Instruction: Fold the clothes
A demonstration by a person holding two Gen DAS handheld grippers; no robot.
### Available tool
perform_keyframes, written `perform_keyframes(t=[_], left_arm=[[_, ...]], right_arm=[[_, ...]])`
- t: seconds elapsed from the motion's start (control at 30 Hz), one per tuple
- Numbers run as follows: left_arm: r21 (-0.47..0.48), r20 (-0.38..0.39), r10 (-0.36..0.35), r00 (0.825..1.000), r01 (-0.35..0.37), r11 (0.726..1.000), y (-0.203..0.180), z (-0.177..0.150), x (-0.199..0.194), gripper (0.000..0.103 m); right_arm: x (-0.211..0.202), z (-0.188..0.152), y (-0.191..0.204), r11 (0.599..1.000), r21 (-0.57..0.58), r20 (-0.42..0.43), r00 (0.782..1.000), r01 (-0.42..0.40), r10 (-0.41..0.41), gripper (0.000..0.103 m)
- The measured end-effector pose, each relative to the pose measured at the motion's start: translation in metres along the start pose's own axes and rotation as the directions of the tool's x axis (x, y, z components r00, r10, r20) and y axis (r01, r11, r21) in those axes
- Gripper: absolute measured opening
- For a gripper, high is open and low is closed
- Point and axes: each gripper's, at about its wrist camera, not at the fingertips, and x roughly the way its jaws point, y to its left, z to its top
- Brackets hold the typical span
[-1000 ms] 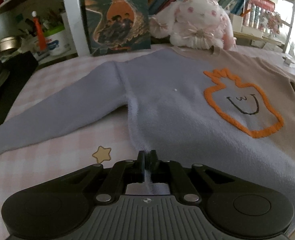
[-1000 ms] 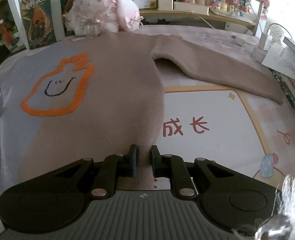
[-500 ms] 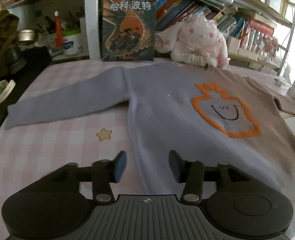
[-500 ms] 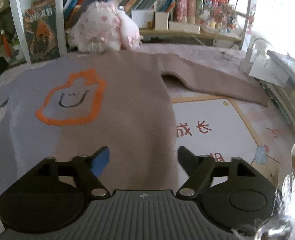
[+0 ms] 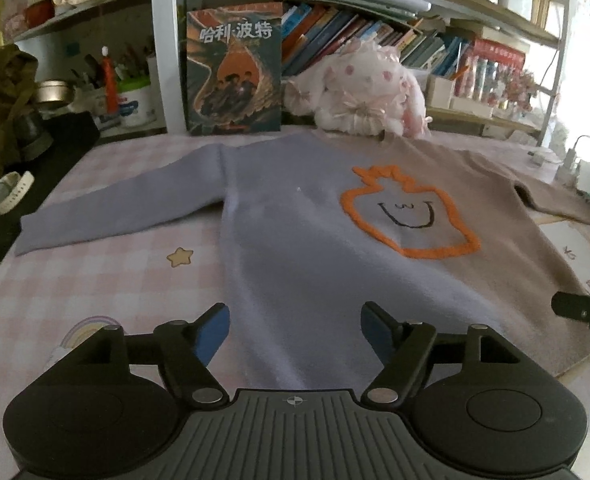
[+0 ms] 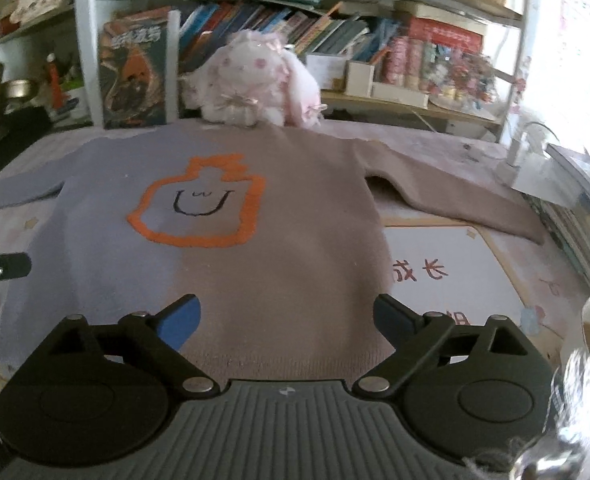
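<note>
A sweater (image 5: 303, 240), lilac on its left half and tan on its right with an orange outline face on the chest, lies flat and face up on the table, both sleeves spread out. It also shows in the right wrist view (image 6: 295, 248). My left gripper (image 5: 295, 326) is open and empty, raised above the lilac hem. My right gripper (image 6: 285, 320) is open and empty, raised above the tan hem. The right gripper's tip shows at the right edge of the left wrist view (image 5: 587, 308).
A pink checked cloth (image 5: 107, 280) covers the table. A plush rabbit (image 5: 359, 92) and a standing book (image 5: 235, 72) sit behind the collar, bookshelves beyond. A white printed mat (image 6: 447, 276) lies under the right side. Chargers and papers (image 6: 535, 164) lie at far right.
Both grippers, shut at the hem a second ago, have opened wide, let go of the sweater and pulled back and up. The sweater lies still.
</note>
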Motion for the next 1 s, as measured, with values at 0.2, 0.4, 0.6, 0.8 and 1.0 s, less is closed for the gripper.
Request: perform_keyframes(t=[0.2, 0.4, 0.6, 0.8, 1.0], left_arm=[[0.054, -0.018, 0.013, 1.0, -0.012, 0.998, -0.027, -0.011, -0.008, 0.077], [0.085, -0.048, 0.027, 0.998, -0.023, 0.996, -0.041, -0.022, -0.014, 0.078], [0.095, -0.05, 0.016, 0.999, -0.012, 0.995, -0.041, -0.023, -0.016, 0.08], [0.123, -0.037, -0.025, 0.999, 0.029, 0.992, -0.025, -0.021, -0.012, 0.081], [0.172, -0.012, -0.077, 0.997, 0.078, 0.982, 0.012, -0.012, -0.01, 0.084]], right_arm=[[0.001, -0.006, -0.011, 0.999, -0.022, -0.008, 0.999, -0.049, 0.049, 0.094], [0.001, -0.018, -0.018, 0.996, -0.03, -0.035, 0.996, -0.089, 0.088, 0.094], [-0.004, -0.021, -0.018, 0.996, -0.024, -0.032, 0.996, -0.084, 0.083, 0.094], [-0.008, -0.021, -0.007, 0.999, -0.003, -0.031, 0.999, -0.038, 0.038, 0.095], [-0.013, -0.019, 0.019, 0.997, 0.066, -0.018, 0.999, 0.04, -0.039, 0.095]])
